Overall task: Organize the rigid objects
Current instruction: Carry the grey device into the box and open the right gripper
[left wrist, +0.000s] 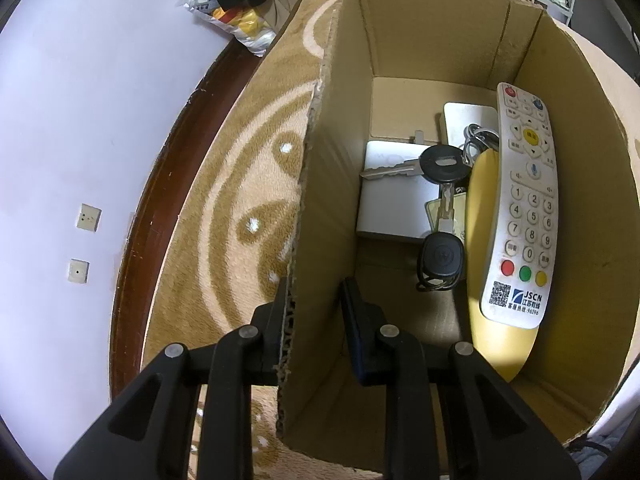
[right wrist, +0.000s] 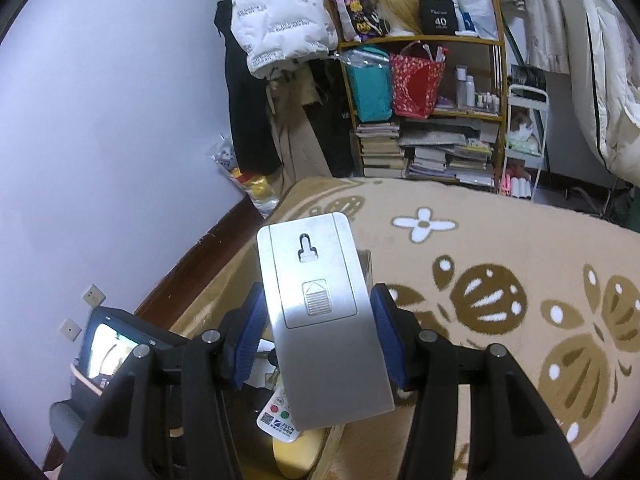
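My left gripper (left wrist: pixel 316 284) is shut on the left wall of an open cardboard box (left wrist: pixel 400 32), one finger outside and one inside. Inside the box lie a white remote (left wrist: pixel 524 208) propped on a yellow object (left wrist: pixel 484 240), a bunch of keys (left wrist: pixel 440 164), a black key fob (left wrist: pixel 440 258) and flat white cases (left wrist: pixel 394 208). My right gripper (right wrist: pixel 318 304) is shut on a silver remote-shaped device (right wrist: pixel 320 320), its back with the battery cover facing the camera, tilted upward. Beneath it show the white remote's end (right wrist: pixel 278 416) and the yellow object (right wrist: pixel 296 456).
The box stands on a tan patterned carpet (right wrist: pixel 480 288) beside a pale wall (left wrist: pixel 80 120) with a dark wooden baseboard (left wrist: pixel 160 184) and two sockets. A plastic bag (left wrist: pixel 240 24) lies at the wall. A crowded bookshelf (right wrist: pixel 424 120) and hanging coats stand beyond the carpet.
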The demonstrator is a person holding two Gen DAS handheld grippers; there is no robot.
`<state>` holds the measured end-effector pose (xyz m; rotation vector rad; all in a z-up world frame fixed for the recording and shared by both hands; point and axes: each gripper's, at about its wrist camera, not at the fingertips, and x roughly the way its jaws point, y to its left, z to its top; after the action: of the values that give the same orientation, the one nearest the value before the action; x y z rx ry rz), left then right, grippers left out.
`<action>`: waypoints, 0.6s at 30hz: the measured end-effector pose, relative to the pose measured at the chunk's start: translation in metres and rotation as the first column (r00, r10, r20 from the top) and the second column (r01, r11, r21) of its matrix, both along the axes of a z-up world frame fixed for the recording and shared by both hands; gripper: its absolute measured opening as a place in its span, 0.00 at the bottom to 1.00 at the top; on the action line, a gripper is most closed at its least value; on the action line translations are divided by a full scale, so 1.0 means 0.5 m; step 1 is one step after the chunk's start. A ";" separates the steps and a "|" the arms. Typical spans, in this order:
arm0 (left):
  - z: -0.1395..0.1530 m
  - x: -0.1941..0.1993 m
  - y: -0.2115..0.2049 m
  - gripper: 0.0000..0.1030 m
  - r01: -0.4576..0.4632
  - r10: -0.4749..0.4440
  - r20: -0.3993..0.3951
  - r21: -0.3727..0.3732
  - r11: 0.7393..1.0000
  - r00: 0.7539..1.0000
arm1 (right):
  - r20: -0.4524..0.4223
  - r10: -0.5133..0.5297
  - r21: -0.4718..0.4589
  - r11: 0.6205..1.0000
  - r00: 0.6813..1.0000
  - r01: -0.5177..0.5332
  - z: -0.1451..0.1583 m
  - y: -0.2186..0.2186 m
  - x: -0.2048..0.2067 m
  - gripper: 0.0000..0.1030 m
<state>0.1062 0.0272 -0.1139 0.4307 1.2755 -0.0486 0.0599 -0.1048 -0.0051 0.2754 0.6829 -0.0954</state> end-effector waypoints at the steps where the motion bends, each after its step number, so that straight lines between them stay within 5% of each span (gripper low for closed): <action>1: 0.000 0.000 0.001 0.23 -0.001 0.001 0.000 -0.002 1.000 1.000 | -0.009 0.000 0.008 1.000 1.000 0.000 -0.009 -0.001 0.001 0.54; 9: -0.003 0.002 0.004 0.23 -0.010 0.010 -0.001 -0.016 1.000 1.000 | -0.071 0.051 0.054 0.997 0.996 -0.047 -0.087 0.005 -0.003 0.54; 18: 0.003 -0.002 0.015 0.23 -0.026 0.026 0.005 -0.047 0.999 1.000 | -0.072 0.069 0.051 0.997 0.995 -0.066 -0.092 0.022 -0.018 0.53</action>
<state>0.1053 0.0348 -0.1125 0.3735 1.2721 -0.0555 0.0507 -0.0937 -0.0509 0.2960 0.7679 -0.0248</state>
